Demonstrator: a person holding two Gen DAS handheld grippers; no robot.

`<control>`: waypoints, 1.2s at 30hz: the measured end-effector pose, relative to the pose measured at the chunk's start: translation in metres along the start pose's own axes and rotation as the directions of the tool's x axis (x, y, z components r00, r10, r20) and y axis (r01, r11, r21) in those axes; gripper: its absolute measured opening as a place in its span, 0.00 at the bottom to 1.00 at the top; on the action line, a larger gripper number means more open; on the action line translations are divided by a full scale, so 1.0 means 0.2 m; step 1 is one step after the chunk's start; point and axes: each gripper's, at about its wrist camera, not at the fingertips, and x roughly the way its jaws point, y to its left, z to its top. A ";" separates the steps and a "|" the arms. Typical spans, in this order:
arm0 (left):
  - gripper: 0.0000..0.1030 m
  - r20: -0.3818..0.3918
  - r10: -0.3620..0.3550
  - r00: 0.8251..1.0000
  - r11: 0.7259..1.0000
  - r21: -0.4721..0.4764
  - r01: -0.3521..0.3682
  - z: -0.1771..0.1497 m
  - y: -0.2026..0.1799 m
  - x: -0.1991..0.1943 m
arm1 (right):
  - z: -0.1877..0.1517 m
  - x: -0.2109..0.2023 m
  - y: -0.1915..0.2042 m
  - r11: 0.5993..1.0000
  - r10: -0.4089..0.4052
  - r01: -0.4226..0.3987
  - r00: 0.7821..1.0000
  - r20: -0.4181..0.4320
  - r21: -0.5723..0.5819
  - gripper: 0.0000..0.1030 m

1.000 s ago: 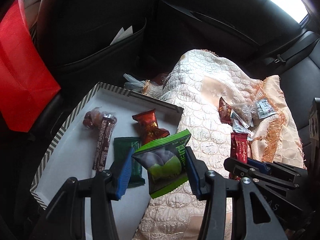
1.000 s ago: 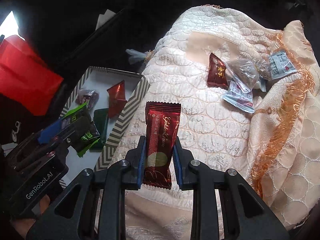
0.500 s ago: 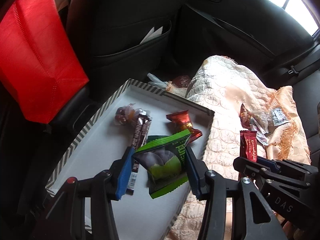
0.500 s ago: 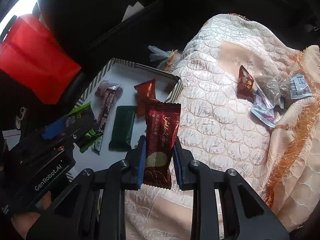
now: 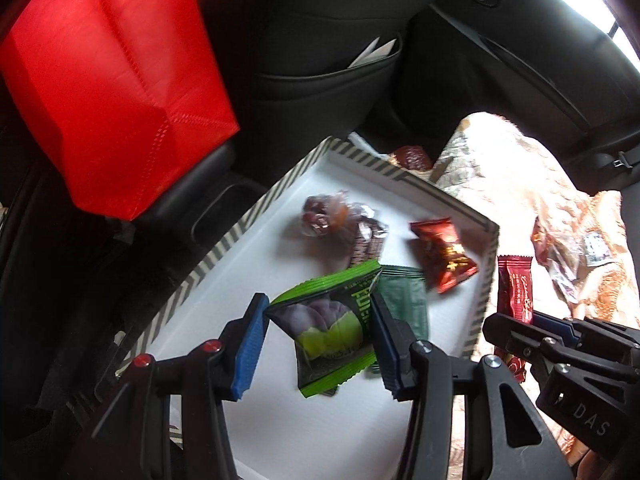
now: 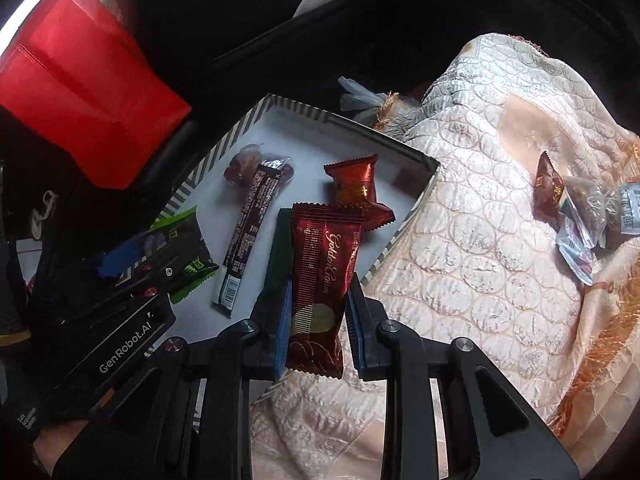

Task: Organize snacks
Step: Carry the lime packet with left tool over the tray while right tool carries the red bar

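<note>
My left gripper is shut on a green snack packet and holds it above the white floor of the striped-rim tray. In the right wrist view that gripper hangs over the tray's left side. My right gripper is shut on a dark red bar, upright over the near right edge of the tray. Inside the tray lie a brown bar, a red candy, a dark green packet and clear-wrapped sweets.
To the right of the tray a cream embroidered cloth covers the car seat, with a dark red packet and clear packets on it. A red bag hangs at the left. Behind stands a black seat-back pocket.
Both grippers have carried their packets leftward from the cloth side toward the tray. The green packet now hangs farther over the tray floor; the red bar has reached the tray's edge.
</note>
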 end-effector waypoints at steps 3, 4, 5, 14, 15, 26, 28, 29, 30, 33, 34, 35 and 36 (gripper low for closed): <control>0.51 -0.012 0.005 1.000 1.000 -0.006 -0.005 0.00 0.02 0.03 | 0.02 0.06 0.03 1.000 0.000 0.000 1.000 -0.014 -0.011 0.23; 0.51 -0.013 0.009 1.000 1.000 -0.006 -0.009 0.00 0.03 0.04 | 0.03 0.08 0.04 1.000 0.002 -0.002 1.000 -0.022 -0.009 0.23; 0.51 -0.015 0.012 1.000 1.000 -0.007 -0.012 0.00 0.03 0.05 | 0.03 0.11 0.05 1.000 0.006 -0.007 1.000 -0.029 -0.007 0.23; 0.51 -0.036 0.023 0.999 1.000 -0.013 -0.024 0.00 0.06 0.13 | 0.08 0.26 0.09 1.000 0.007 -0.008 0.997 -0.074 -0.007 0.23; 0.51 -0.038 0.022 0.999 1.000 -0.015 -0.023 0.00 0.06 0.14 | 0.08 0.27 0.09 1.000 0.006 -0.007 0.997 -0.077 -0.006 0.23; 0.51 -0.058 0.029 0.998 0.999 -0.015 -0.030 0.01 0.07 0.21 | 0.12 0.41 0.13 1.000 -0.010 0.009 0.994 -0.108 -0.009 0.23; 0.51 -0.057 0.032 0.998 0.999 -0.015 -0.033 0.01 0.07 0.21 | 0.12 0.43 0.14 1.000 -0.018 0.017 0.994 -0.108 -0.013 0.23; 0.51 -0.058 0.032 0.998 0.999 -0.016 -0.033 0.01 0.07 0.22 | 0.12 0.43 0.13 1.000 -0.021 0.019 0.994 -0.107 -0.013 0.23; 0.51 -0.059 0.033 0.998 0.999 -0.017 -0.034 0.01 0.07 0.22 | 0.12 0.44 0.13 1.000 -0.022 0.021 0.994 -0.108 -0.013 0.23; 0.51 -0.058 0.037 0.998 0.999 -0.015 -0.038 0.01 0.07 0.22 | 0.11 0.45 0.13 0.999 -0.030 0.028 0.993 -0.112 -0.016 0.23; 0.51 -0.058 0.037 0.998 0.999 -0.014 -0.038 0.01 0.07 0.22 | 0.11 0.45 0.13 1.000 -0.029 0.028 0.993 -0.112 -0.015 0.23; 0.51 -0.057 0.038 0.998 0.999 -0.014 -0.039 0.01 0.07 0.22 | 0.11 0.46 0.13 1.000 -0.026 0.025 0.993 -0.111 -0.012 0.23; 0.51 -0.056 0.040 0.998 0.999 -0.012 -0.041 0.01 0.07 0.22 | 0.11 0.46 0.13 1.000 -0.023 0.023 0.994 -0.108 -0.009 0.23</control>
